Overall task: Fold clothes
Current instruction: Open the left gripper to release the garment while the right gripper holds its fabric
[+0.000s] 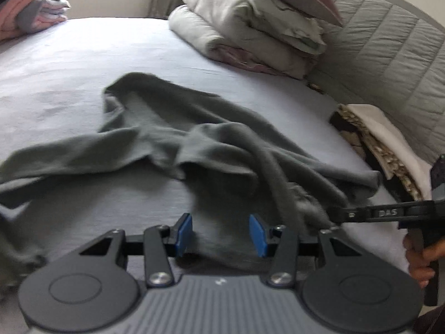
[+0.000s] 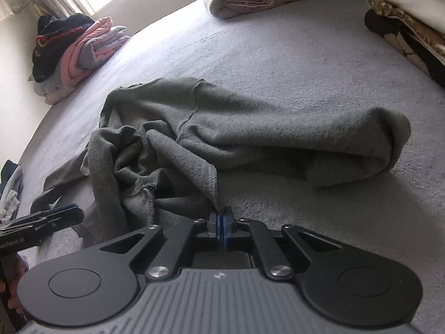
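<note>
Now we have a crumpled grey sweater in the middle of the bed, and the step in hand, as we judge it, is to spread it flat before any fold. Our right gripper has its fingers pressed together on the stitched hem of the sweater, low and close to the sheet. To do this well, we should take a second hem corner with the left gripper and pull the two apart slowly, so the twisted cloth opens without dragging the sleeve under the body.

Our left gripper has its blue pads spread wide, with grey cloth lying between and under them (it pinches nothing for the moment). It hovers low over the near edge of the sweater and points across the bed. The right gripper comes in from the right side, almost level with the sheet, and a hand holds its handle.
</note>
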`<action>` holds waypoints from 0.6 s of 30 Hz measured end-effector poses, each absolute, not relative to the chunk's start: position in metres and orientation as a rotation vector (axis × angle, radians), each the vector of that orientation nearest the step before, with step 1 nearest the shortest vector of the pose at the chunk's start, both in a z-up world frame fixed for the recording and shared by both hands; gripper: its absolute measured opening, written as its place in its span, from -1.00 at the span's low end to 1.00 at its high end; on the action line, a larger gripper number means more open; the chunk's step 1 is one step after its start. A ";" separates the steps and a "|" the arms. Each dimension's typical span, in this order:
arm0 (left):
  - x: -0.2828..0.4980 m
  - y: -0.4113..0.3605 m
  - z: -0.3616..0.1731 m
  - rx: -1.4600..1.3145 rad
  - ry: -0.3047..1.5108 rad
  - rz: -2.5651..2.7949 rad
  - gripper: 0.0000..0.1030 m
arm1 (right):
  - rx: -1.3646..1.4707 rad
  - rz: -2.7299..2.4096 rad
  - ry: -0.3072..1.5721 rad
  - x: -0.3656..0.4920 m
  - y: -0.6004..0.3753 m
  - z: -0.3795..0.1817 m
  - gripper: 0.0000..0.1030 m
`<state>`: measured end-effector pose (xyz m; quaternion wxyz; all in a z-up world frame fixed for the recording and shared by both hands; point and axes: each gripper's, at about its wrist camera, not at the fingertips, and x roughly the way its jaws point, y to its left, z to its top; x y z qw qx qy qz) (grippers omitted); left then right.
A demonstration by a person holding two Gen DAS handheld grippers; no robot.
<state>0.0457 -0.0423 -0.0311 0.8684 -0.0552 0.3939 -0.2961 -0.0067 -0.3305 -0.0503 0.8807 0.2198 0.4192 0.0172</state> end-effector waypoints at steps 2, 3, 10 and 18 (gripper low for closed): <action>0.049 -0.046 -0.033 -0.171 0.835 -0.645 -0.07 | 0.455 0.041 0.874 -0.007 -0.330 -0.051 -0.94; 0.051 -0.048 -0.034 -0.202 0.833 -0.655 -0.07 | 0.453 0.043 0.874 -0.007 -0.329 -0.052 -0.94; 0.064 -0.054 -0.044 -0.379 0.772 -0.638 -0.12 | 0.446 0.049 0.876 -0.006 -0.328 -0.053 -0.94; 0.063 -0.061 -0.054 -0.421 0.711 -0.677 -0.88 | 0.452 0.044 0.864 -0.008 -0.324 -0.053 -0.94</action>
